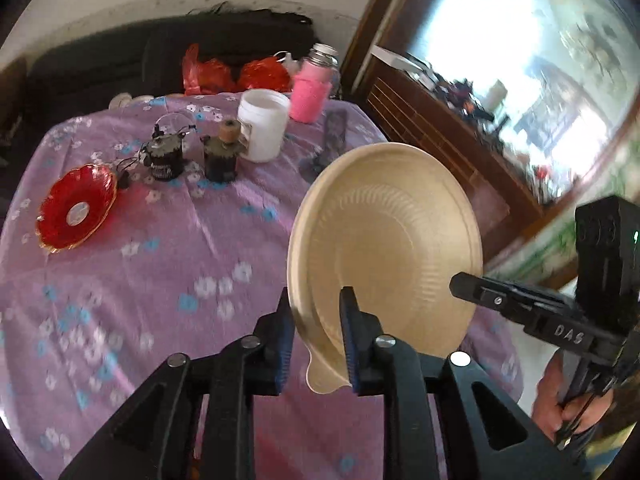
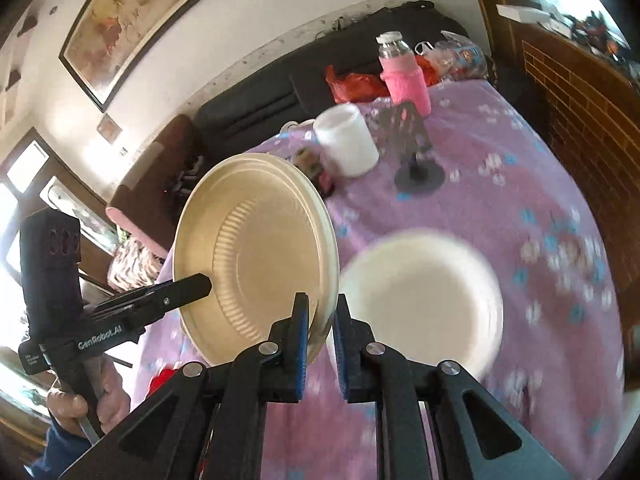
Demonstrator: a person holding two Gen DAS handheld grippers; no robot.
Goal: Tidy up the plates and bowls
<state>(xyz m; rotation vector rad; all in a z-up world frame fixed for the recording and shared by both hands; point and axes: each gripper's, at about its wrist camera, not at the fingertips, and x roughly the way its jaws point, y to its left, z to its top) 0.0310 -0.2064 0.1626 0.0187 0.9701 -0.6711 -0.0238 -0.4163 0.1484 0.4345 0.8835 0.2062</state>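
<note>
Left wrist view: tan paper plate (image 1: pixel 386 240) centre-right of frame, tilted up on edge above the purple floral tablecloth (image 1: pixel 160 280). Left gripper (image 1: pixel 318 344) nearly closed, blue pads pinching the plate's lower rim, which bends out between them. Right gripper (image 1: pixel 466 284) comes in from right edge, tip touching the plate's right rim; a hand (image 1: pixel 560 400) holds its handle at lower right. Right wrist view: same plate (image 2: pixel 256 256) centre-left, right gripper (image 2: pixel 322 340) almost shut on its lower right rim; left gripper (image 2: pixel 200 284) tip on the plate's left side, another hand (image 2: pixel 100 400) at lower left. White plate (image 2: pixel 424 300), blurred, lies flat on the cloth just right of the tan one. Outward, upper left of left wrist frame: red glass dish (image 1: pixel 76 210), two dark jars (image 1: pixel 192 156), white tub (image 1: pixel 262 124), pink-sleeved bottle (image 1: pixel 312 84), red bags (image 1: pixel 236 72) behind. Dark phone stand (image 2: pixel 416 152) near the tub in right wrist view.
</note>
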